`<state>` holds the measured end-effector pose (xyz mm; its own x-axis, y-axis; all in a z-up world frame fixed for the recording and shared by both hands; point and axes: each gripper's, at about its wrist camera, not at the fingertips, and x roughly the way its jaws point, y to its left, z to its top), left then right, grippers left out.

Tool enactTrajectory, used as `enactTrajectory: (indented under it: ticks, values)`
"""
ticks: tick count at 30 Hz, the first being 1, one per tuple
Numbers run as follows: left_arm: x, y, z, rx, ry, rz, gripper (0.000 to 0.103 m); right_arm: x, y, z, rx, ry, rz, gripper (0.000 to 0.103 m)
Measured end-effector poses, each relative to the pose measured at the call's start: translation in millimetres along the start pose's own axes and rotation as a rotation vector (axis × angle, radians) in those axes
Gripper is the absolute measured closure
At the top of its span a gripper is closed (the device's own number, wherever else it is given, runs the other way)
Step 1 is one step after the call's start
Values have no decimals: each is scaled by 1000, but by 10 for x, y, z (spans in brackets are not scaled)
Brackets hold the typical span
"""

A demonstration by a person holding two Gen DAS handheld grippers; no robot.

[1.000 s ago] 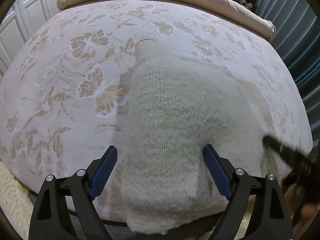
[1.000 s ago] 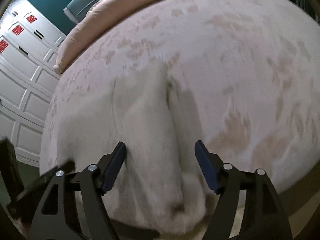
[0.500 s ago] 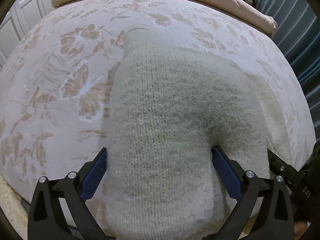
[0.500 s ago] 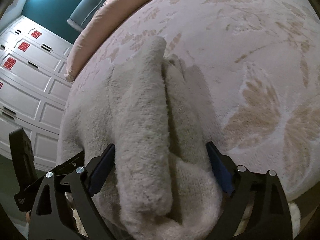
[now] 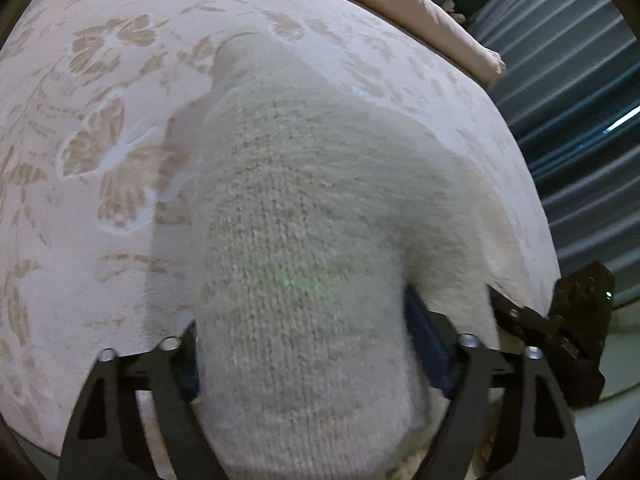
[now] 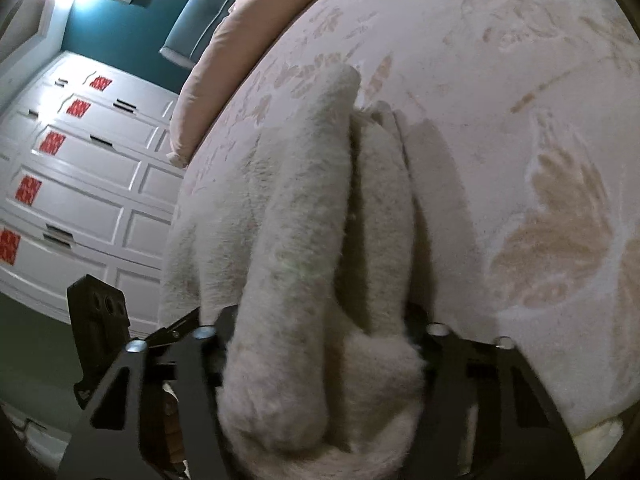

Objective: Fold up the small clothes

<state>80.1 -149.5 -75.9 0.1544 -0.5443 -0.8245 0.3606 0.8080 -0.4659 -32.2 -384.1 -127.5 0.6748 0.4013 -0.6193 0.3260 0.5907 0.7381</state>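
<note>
A cream knitted sweater (image 5: 304, 216) lies folded on the floral bedspread (image 5: 80, 168), its near end bunched between my fingers. My left gripper (image 5: 308, 344) is shut on the sweater's near edge; the fabric hides the blue pads. In the right wrist view the sweater (image 6: 304, 208) shows as thick rolled folds, and my right gripper (image 6: 320, 340) is shut on its near end. The right gripper also shows at the right edge of the left wrist view (image 5: 560, 328).
A pink folded duvet (image 5: 420, 4) runs along the far side of the bed. Blue curtains (image 5: 580, 100) hang to the right. White panelled wardrobe doors with red stickers (image 6: 80, 184) stand on the left, beyond the bed edge. The left gripper's body (image 6: 100, 320) is at lower left.
Both grippers moved forward onto the sweater's near edge and closed on it; the fabric now bunches between the fingers and is lifted slightly.
</note>
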Motion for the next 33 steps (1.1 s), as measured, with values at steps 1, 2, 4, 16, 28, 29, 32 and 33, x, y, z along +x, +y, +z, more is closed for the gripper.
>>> enactTrajectory:
  ticks: [1, 2, 4, 16, 28, 29, 32, 33]
  values:
    - [-37, -27, 2, 11, 7, -12, 40, -39, 27, -14, 0, -3, -4, 59]
    - [-100, -54, -6, 22, 10, -26, 47, -98, 72, -41, -10, -8, -12, 62]
    - [-196, -95, -24, 39, 27, -53, 52, -209, 150, -111, -17, -13, -37, 62]
    - [-771, -284, -531, 96, 97, -177, 56, -1014, 699, -862, -51, -102, -114, 63]
    - [-2540, -398, 371, 287, -397, -251, 58, -1386, 2494, -377, -384, -408, 83, 63]
    - [-2627, -366, 437, 295, -423, -234, 57, -1303, 2607, -291, -399, -414, 108, 62]
    - [-2731, -88, 665, 281, -476, -141, 45, -804, 2720, -65, -365, -409, 103, 47]
    - [-2651, 45, 732, 268, -471, -86, 38, -551, 2665, 9, -329, -380, 82, 39]
